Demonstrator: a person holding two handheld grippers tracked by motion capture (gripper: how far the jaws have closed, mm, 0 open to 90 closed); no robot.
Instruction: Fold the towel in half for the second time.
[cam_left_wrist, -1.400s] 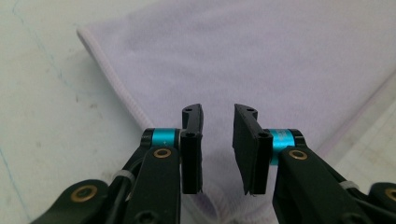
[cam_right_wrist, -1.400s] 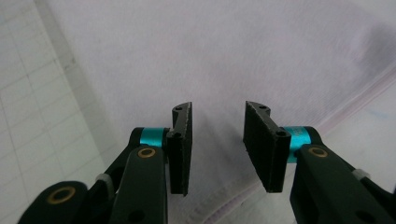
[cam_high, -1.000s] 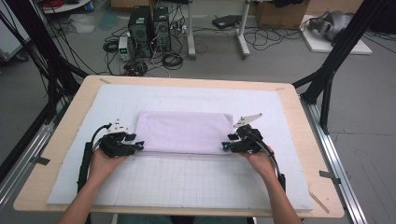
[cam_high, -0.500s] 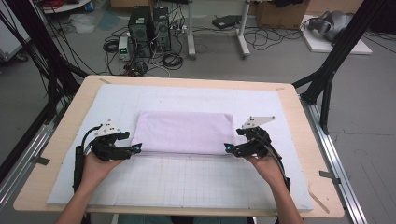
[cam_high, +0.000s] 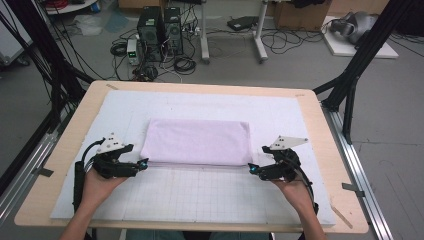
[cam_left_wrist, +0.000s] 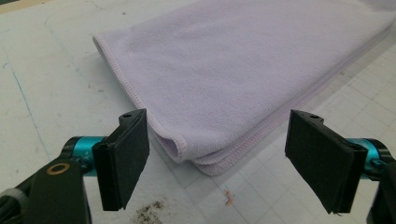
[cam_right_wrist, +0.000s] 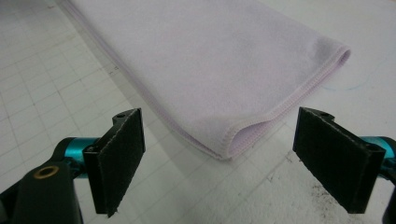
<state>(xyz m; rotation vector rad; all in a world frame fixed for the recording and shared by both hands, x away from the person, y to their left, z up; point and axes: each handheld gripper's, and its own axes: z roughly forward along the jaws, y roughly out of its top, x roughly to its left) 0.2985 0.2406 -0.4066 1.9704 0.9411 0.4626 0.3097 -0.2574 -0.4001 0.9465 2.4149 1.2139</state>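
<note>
A lilac towel (cam_high: 197, 141) lies folded flat on the white mat, long side across the table. My left gripper (cam_high: 141, 164) sits just off its near left corner, and my right gripper (cam_high: 253, 170) just off its near right corner. Both point inward at the towel. In the left gripper view the black pads (cam_left_wrist: 125, 154) stand wide apart, and the folded corner of the towel (cam_left_wrist: 233, 60) lies just ahead of the gap, untouched. The right gripper view shows the same: wide pads (cam_right_wrist: 116, 158) and a towel (cam_right_wrist: 210, 56) corner lying free. Both sets of jaws have just been opening, with nothing gripped.
The white gridded mat (cam_high: 210, 195) covers most of the wooden table (cam_high: 320, 105). Black frame posts (cam_high: 350, 85) rise at the table's far corners. Computer towers (cam_high: 160, 27) and cables lie on the floor beyond the far edge.
Both grippers have let go of the towel's near corners, opened, and drawn back toward the person and slightly outward. The towel lies still.
</note>
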